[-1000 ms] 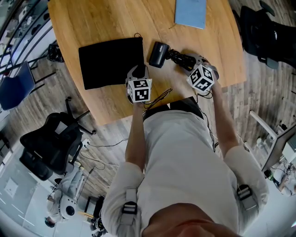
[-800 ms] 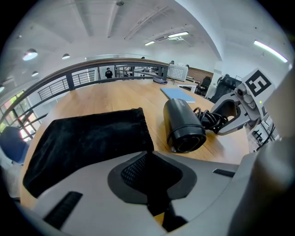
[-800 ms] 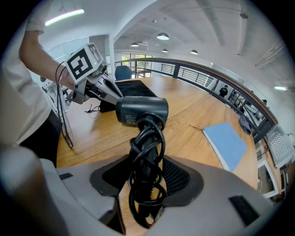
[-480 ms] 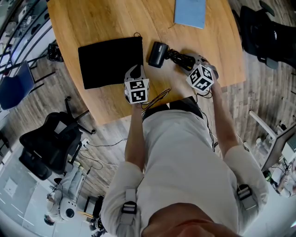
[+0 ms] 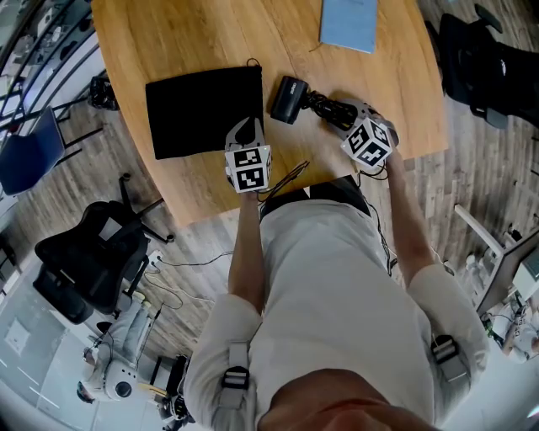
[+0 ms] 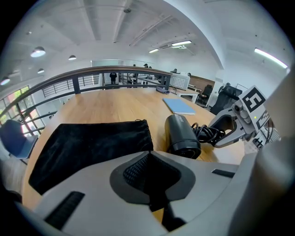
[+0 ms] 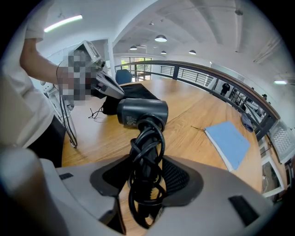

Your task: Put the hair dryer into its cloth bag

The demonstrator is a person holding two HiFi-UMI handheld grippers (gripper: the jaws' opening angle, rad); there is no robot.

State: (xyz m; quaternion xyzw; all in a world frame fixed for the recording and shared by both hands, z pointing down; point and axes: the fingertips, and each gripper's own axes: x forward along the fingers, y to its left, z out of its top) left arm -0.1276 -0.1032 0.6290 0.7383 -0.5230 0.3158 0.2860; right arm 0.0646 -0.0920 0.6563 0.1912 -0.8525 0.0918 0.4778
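The black cloth bag (image 5: 202, 109) lies flat on the round wooden table (image 5: 168, 38), its mouth with the drawstring facing right. My left gripper (image 5: 246, 135) sits at the bag's near right corner. In the left gripper view its jaws (image 6: 148, 156) are shut, tips meeting right at the bag's (image 6: 92, 143) edge. The black hair dryer (image 5: 288, 98) lies just right of the bag. My right gripper (image 5: 338, 110) is shut on its cord-wrapped handle. The right gripper view shows the handle between the pads (image 7: 177, 177) and the dryer's (image 7: 140, 113) head pointing at the bag (image 7: 138, 92).
A blue notebook (image 5: 347, 23) lies at the table's far side. A thin dark cord (image 5: 290, 175) trails over the near table edge by the person's waist. A black office chair (image 5: 93, 261) and a blue chair (image 5: 25, 156) stand on the floor at left.
My left gripper has risen slightly and shifted a little left at the bag's corner. The right gripper and the hair dryer have stayed where they were.
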